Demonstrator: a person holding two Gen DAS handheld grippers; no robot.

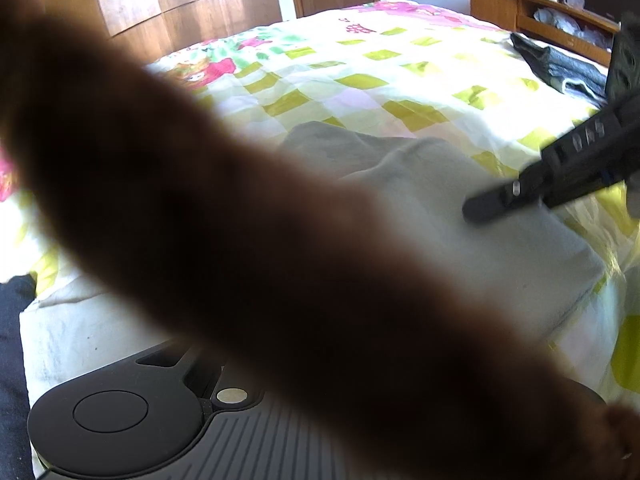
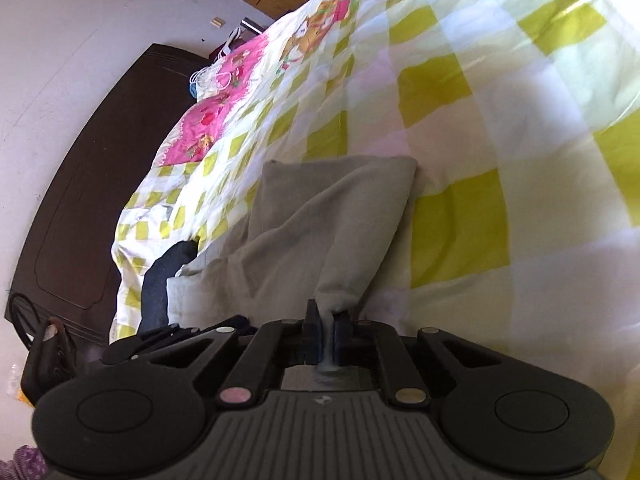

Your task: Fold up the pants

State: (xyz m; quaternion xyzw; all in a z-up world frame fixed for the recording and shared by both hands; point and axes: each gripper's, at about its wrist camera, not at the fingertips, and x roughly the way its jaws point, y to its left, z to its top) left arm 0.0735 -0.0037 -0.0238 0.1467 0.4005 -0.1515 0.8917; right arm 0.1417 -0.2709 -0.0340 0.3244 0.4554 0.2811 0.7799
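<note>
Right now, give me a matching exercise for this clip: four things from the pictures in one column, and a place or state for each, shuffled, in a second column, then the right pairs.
Things
1. right gripper
2. grey pants
3. dark folded clothes
4. left gripper's fingers

Place or state
A. lying partly folded on the checked bedspread
B. hidden by a blurred brown shape close to the lens
C. shut on a pinch of grey cloth
D. near the far edge of the bed, by the wooden shelf

Pairs: 1-C, 2-A, 3-D, 4-B
</note>
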